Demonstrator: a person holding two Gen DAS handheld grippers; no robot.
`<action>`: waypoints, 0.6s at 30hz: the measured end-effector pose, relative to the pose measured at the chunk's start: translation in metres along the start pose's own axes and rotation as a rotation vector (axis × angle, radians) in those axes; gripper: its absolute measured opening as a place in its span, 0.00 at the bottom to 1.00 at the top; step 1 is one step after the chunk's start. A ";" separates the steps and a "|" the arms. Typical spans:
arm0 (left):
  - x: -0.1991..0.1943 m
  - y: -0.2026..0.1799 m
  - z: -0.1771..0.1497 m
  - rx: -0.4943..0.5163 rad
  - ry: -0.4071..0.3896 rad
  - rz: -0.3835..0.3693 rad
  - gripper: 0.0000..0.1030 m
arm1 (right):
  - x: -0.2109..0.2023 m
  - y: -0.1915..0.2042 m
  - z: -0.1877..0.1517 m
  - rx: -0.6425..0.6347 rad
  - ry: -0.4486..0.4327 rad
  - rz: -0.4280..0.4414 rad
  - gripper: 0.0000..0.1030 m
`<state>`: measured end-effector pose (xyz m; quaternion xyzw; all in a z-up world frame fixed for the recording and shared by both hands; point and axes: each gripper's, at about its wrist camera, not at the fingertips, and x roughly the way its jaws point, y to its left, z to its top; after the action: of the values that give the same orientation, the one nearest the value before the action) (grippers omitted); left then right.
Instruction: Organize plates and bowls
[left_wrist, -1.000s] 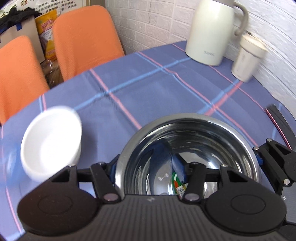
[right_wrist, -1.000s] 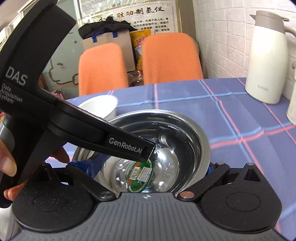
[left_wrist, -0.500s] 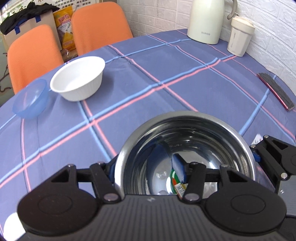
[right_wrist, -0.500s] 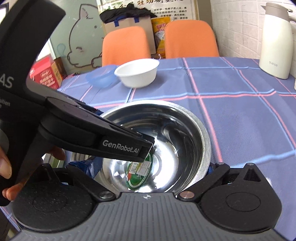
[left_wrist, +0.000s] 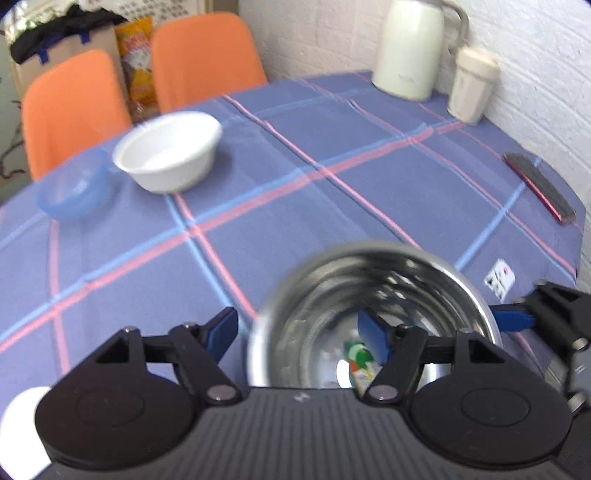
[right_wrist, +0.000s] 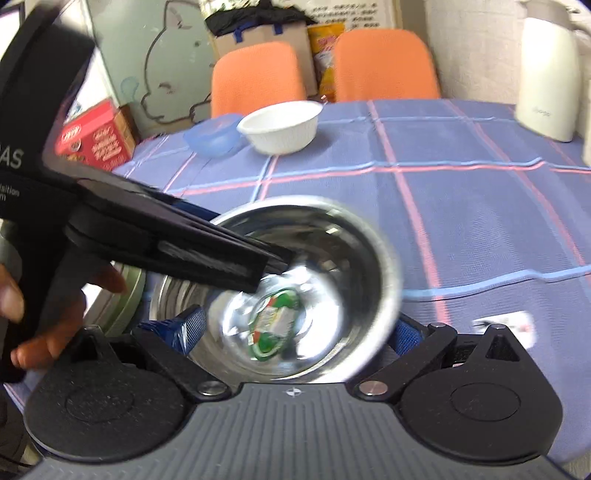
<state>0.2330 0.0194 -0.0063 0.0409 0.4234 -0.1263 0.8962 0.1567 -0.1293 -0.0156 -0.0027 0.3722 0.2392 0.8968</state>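
Observation:
A steel bowl (left_wrist: 424, 288) (right_wrist: 351, 258) with a green sticker inside sits close in front of both cameras, blurred. My right gripper (right_wrist: 297, 330) brackets its lower body, a blue pad against each side. In the left wrist view one of its fingers (left_wrist: 513, 320) touches the bowl's right wall. My left gripper (left_wrist: 297, 334) straddles the bowl's left rim, open: one finger inside, the other outside with a gap. A white bowl (left_wrist: 166, 155) (right_wrist: 282, 125) and a blue bowl (left_wrist: 72, 188) (right_wrist: 212, 134) stand side by side at the table's far side.
A white jug (left_wrist: 406, 48) and a cup (left_wrist: 471, 86) stand by the brick wall, with a dark flat slab (left_wrist: 537, 186) at the right edge. Two orange chairs (right_wrist: 384, 62) stand behind the table. A white plate (left_wrist: 18, 424) and a greenish rim (right_wrist: 129, 291) lie near left.
Both grippers and the steel bowl have pulled back toward the table's near edge. The bowl has shifted right of the left gripper's outer finger, which no longer touches the rim.

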 end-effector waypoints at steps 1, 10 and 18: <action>-0.006 0.006 0.002 -0.008 -0.017 0.008 0.69 | -0.007 -0.003 0.002 0.003 -0.018 -0.011 0.86; -0.039 0.062 0.014 -0.083 -0.086 0.126 0.70 | -0.018 -0.027 0.028 0.004 -0.078 -0.077 0.86; -0.045 0.119 0.045 -0.105 -0.121 0.206 0.70 | 0.007 -0.032 0.069 -0.069 -0.051 -0.025 0.86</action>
<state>0.2704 0.1350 0.0531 0.0294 0.3684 -0.0136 0.9291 0.2210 -0.1422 0.0237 -0.0321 0.3405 0.2407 0.9083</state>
